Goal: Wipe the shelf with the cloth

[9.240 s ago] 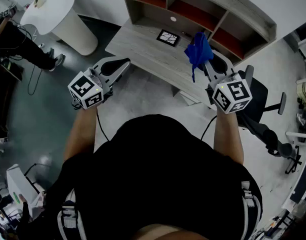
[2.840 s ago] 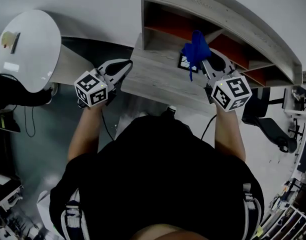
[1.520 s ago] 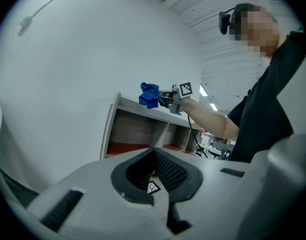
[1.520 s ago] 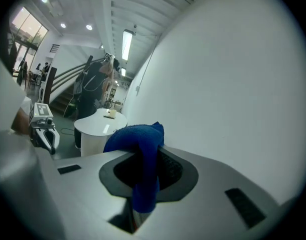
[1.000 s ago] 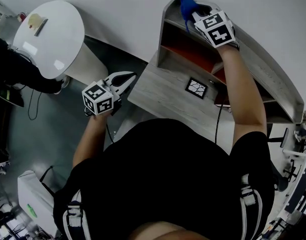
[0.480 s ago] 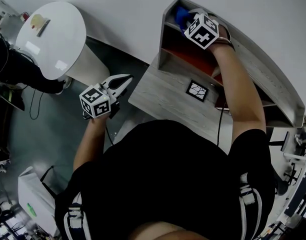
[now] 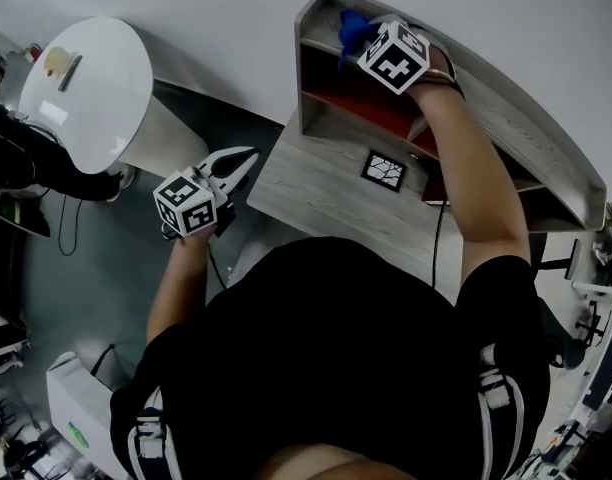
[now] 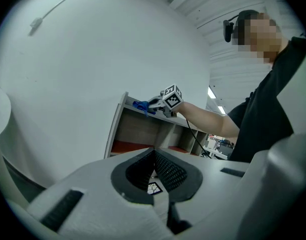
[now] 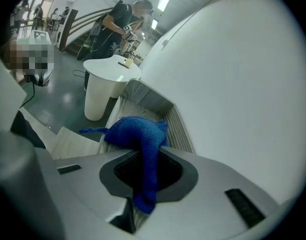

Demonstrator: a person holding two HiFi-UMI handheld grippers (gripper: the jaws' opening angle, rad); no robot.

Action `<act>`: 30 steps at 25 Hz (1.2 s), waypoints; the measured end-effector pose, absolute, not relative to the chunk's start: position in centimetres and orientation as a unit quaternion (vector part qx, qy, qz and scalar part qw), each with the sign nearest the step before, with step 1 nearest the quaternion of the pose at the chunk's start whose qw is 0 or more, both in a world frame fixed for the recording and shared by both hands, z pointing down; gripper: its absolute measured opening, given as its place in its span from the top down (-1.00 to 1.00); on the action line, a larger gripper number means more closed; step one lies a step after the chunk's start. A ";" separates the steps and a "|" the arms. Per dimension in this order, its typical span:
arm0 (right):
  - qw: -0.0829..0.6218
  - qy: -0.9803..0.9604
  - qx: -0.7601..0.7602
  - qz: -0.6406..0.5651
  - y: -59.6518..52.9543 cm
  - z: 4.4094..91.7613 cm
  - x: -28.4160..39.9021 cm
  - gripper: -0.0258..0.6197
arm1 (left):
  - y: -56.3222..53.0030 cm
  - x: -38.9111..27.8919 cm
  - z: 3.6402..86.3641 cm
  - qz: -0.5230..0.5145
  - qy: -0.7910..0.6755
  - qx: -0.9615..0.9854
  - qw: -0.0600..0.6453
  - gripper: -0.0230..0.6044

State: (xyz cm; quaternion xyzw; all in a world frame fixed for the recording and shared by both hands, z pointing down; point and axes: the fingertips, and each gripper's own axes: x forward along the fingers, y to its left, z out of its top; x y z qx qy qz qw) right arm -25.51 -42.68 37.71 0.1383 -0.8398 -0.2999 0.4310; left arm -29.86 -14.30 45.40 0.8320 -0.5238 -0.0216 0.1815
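The grey wooden shelf (image 7: pixel 516 128) with red-backed compartments stands on a desk (image 7: pixel 316 193) against the white wall. My right gripper (image 7: pixel 366 40) is up at the left end of the shelf's top board (image 9: pixel 143 101), shut on a blue cloth (image 7: pixel 350 26). The cloth (image 9: pixel 133 131) bunches on the board ahead of the jaws, and one tail hangs back between them. In the left gripper view the cloth (image 8: pixel 141 105) lies on the shelf top (image 8: pixel 138 109). My left gripper (image 7: pixel 250 153) hovers off the desk's left edge, shut and empty (image 8: pixel 154 151).
A black-and-white marker card (image 7: pixel 383 171) lies on the desk below the shelf. A white round table (image 7: pixel 86 83) stands to the left, with a person (image 7: pixel 11 148) beside it. More people (image 9: pixel 120 19) stand farther back in the room.
My right gripper rose from desk height to the shelf top with the cloth, then slid a little down and left along the board. The left gripper has hardly moved.
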 end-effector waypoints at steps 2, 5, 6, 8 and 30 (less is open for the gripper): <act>0.434 -0.839 0.149 -0.294 -42.9 37.7 -23.7 0.77 | -14.9 -29.0 45.5 -0.018 -0.513 0.839 0.181 0.88; 0.440 -0.836 0.166 -0.284 -43.4 37.8 -20.7 0.77 | -15.9 -27.2 45.5 -0.012 -0.493 0.851 0.180 0.88; 0.443 -0.834 0.172 -0.280 -43.5 37.8 -19.6 0.77 | -16.3 -26.6 45.5 -0.010 -0.487 0.855 0.180 0.88; 0.447 -0.831 0.185 -0.274 -43.8 37.8 -17.3 0.77 | -17.0 -25.3 45.5 -0.006 -0.472 0.863 0.179 0.88; 0.477 -0.766 0.411 -0.130 -48.1 37.5 17.3 0.77 | -23.8 -10.1 45.8 0.021 -0.314 0.934 0.171 0.88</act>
